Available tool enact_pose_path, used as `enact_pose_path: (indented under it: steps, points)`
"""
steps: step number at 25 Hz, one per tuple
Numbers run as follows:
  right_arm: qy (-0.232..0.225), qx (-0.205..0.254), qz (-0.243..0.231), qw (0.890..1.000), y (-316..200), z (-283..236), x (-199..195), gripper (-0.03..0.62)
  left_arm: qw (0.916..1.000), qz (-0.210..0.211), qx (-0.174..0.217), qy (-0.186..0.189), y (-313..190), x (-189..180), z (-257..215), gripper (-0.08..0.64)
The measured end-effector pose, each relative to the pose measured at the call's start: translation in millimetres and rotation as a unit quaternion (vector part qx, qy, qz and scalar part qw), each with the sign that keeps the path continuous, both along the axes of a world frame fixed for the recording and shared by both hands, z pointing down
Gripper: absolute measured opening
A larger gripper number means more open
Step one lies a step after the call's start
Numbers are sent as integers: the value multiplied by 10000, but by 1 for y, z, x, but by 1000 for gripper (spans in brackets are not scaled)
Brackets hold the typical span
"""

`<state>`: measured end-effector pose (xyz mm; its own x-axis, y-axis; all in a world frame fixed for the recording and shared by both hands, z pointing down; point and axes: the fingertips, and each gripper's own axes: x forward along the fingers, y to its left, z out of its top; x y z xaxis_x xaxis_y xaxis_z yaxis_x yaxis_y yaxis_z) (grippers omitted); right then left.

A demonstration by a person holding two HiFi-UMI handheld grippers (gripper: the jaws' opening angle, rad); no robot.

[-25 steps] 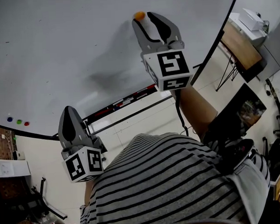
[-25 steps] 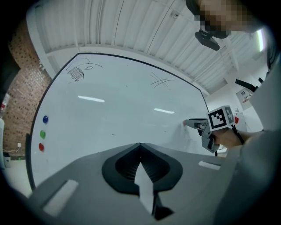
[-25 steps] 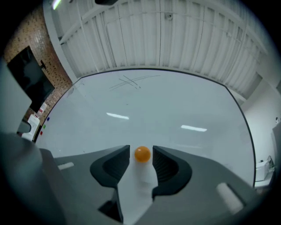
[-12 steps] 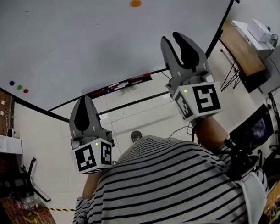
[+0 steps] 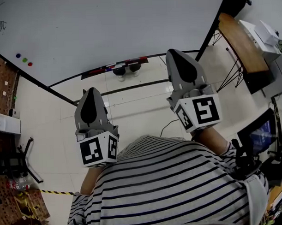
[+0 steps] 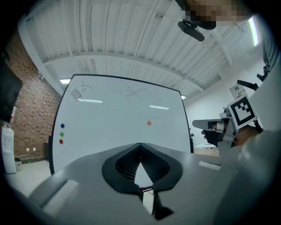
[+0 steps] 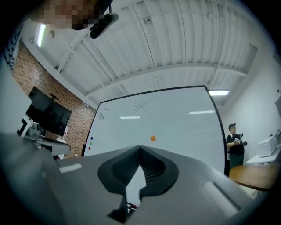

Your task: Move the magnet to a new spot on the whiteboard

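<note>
judging by how things lie, we reckon the move is done: the orange magnet [image 7: 153,138] sticks to the whiteboard [image 7: 184,127], well apart from both grippers. our right hand-held gripper [image 5: 176,52] has just been closing its jaws, which now meet on nothing; the left hand-held gripper [image 5: 91,90] is closed and empty too.

- A wooden counter [image 5: 242,41] stands at the right, with a white box [image 5: 267,34] at its right edge.
- A brick wall [image 7: 66,127] carries a dark screen [image 7: 48,116].
- A person [image 7: 235,147] in dark clothes stands nearby.
</note>
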<state>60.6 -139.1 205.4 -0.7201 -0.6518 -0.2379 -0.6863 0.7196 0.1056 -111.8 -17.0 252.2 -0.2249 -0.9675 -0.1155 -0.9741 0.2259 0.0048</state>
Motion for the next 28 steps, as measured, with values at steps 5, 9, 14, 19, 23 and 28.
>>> enact_pose_path:
  steps: [5, 9, 14, 19, 23, 28]
  points:
    - [118, -299, -19, 9995, 21, 23, -7, 0, 10000, 26, -45, -65, 9, -3, 1, 15]
    - [313, -375, -2, 9988, 39, 33, -22, 0, 9998, 163, -101, -3, 18, -10, 5, 15]
    - [414, -315, -83, 9986, 48, 33, -31, 0, 9996, 258, -97, 15, 19, -8, 5, 15]
    - [454, -342, -98, 9983, 51, 35, -34, 0, 9985, 510, -182, 88, 13, 6, 12, 15]
    - [578, -273, -157, 9978, 57, 37, -44, 0, 9985, 510, -182, 68, 15, 2, 14, 15]
    - [590, -298, -219, 9976, 59, 40, -50, 0, 9979, 573, -258, 121, 15, 5, 20, 15]
